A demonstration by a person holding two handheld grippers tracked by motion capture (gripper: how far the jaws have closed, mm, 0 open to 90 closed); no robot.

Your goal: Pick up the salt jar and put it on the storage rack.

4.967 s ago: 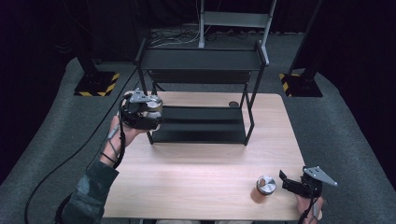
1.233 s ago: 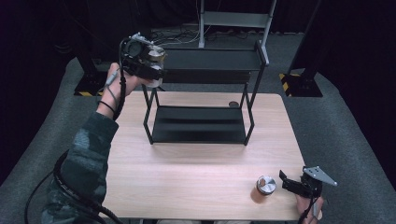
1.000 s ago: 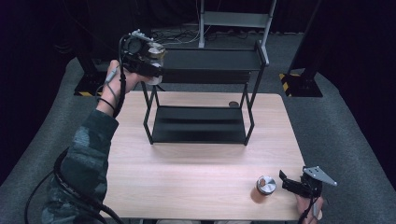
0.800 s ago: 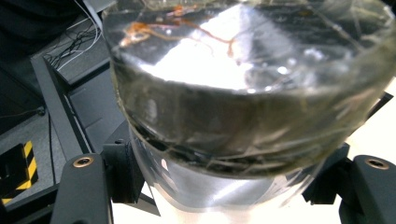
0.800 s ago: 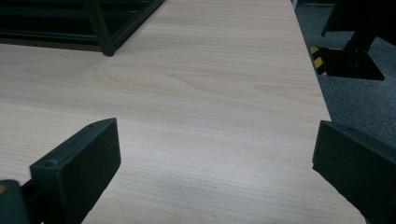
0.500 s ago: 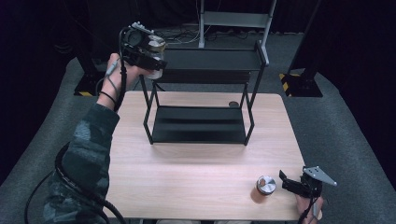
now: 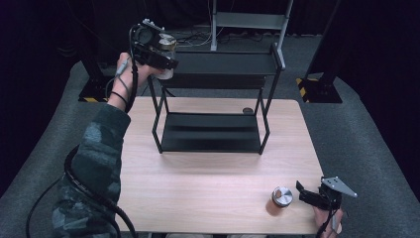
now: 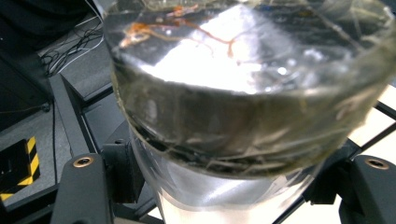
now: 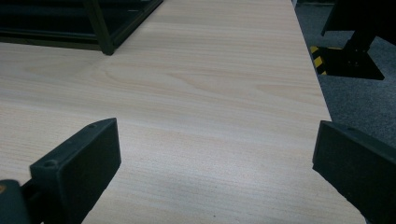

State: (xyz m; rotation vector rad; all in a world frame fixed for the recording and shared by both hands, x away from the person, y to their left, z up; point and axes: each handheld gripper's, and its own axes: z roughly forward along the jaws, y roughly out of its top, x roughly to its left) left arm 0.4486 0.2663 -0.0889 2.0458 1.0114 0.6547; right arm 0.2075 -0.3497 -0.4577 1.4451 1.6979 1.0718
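High view: left tool (image 7: pixel 166 54) gripping jar (image 7: pixel 167 45)

High view overhead, tongs views close, perhaps sharing table (image 7: pixel 208 183)

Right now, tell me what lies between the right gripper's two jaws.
Nothing but bare table: the right gripper view shows the right gripper open over plain wood. In the high view the brown jar stands just beside that gripper, apart from it.

Clear glass jar (image 7: pixel 167 49), metal lid, upright, at rack's top shelf left end
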